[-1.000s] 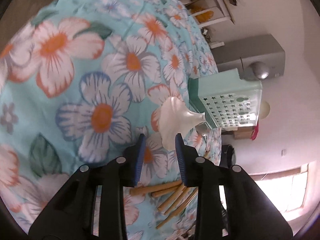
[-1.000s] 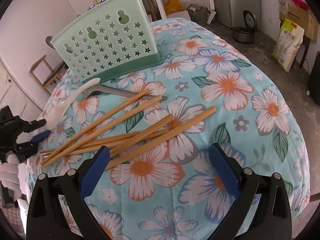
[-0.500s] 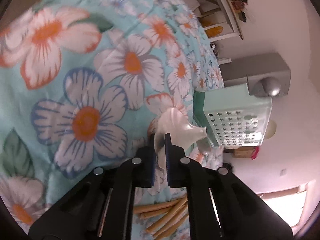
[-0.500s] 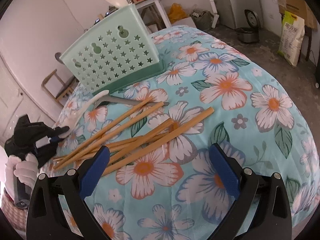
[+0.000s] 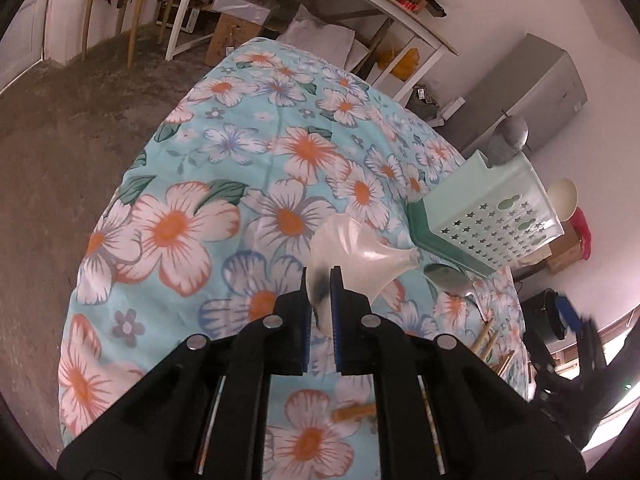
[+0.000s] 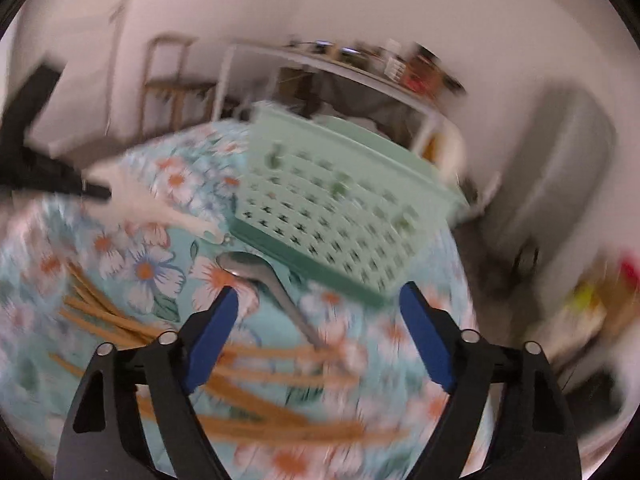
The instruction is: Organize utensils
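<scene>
Midway through sorting utensils on a table under a turquoise cloth (image 5: pixel 248 128) printed with orange-centred flowers, we take the pale green plastic caddy (image 5: pixel 496 216), its wall punched with stars, as our landmark. It stands at the far end of the cloth, and two spoon bowls, one grey and one cream, already rise above its rim, so we judge a small part of the job done.

Our left gripper (image 5: pixel 320 280) is clamped tight on the bowl of a translucent white plastic soup spoon (image 5: pixel 352 248), which hangs clear of the cloth with its handle tip pointing toward the caddy's dark green base. This spoon is the piece in hand; it has not yet reached the caddy.

Our right gripper (image 6: pixel 316 316), seen through heavy motion blur, has just been narrowing its jaws but they stand well apart, with nothing between the blue pads. Below it, just in front of the caddy, lies a grey metal spoon (image 6: pixel 264 276), its bowl nearest the caddy's base.

Further from the caddy, a loose scatter of tan bamboo chopsticks (image 6: pixel 256 364) lies crossed on the cloth, some over the metal spoon's handle.

By our reckoning most of the work remains: the white spoon to be dropped in, then the metal spoon, then every chopstick.
</scene>
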Tool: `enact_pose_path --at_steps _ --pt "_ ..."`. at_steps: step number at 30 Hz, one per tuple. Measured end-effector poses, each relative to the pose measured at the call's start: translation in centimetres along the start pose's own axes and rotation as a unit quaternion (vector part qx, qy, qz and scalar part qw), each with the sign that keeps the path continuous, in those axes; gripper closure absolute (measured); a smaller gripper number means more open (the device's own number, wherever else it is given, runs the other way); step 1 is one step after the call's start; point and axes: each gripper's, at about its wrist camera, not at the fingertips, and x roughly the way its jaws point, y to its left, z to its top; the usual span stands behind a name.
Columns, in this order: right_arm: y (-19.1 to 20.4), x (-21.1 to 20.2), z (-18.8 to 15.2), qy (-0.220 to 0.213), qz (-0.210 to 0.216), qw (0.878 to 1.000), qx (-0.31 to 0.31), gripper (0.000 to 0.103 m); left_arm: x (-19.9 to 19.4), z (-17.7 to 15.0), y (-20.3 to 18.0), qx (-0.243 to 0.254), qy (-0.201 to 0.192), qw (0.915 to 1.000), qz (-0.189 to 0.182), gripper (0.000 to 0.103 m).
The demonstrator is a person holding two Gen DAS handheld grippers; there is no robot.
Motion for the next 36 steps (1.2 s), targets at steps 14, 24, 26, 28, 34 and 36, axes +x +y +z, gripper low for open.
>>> enact_pose_path --at_steps 14,24,26,28,34,36 --pt "6.2 6.3 0.6 0.041 -0.007 0.957 -0.285 0.056 1.0 -0.7 1.5 0.0 0.0 0.9998 -0.018 0.093" --pt "7.4 8.2 1.4 0.055 0.001 0.938 -0.341 0.06 1.4 -0.6 1.7 -0.002 0.0 0.9996 -0.03 0.093" --pt "7.8 8.9 1.6 0.06 0.008 0.935 -0.349 0.067 1.4 -0.6 1.7 0.0 0.001 0.9996 -0.029 0.093" --pt "8.1 9.4 1.9 0.063 0.013 0.934 -0.352 0.073 1.4 -0.7 1.7 -0.001 0.0 0.9996 -0.029 0.093" --pt "7.9 10.5 2.3 0.07 0.033 0.942 -0.326 0.085 1.4 -0.7 1.6 0.002 -0.004 0.9996 -0.026 0.093" --pt "7.9 10.2 2.3 0.065 0.028 0.944 -0.322 0.087 1.3 -0.7 1.4 0.004 -0.006 0.9997 -0.025 0.093"
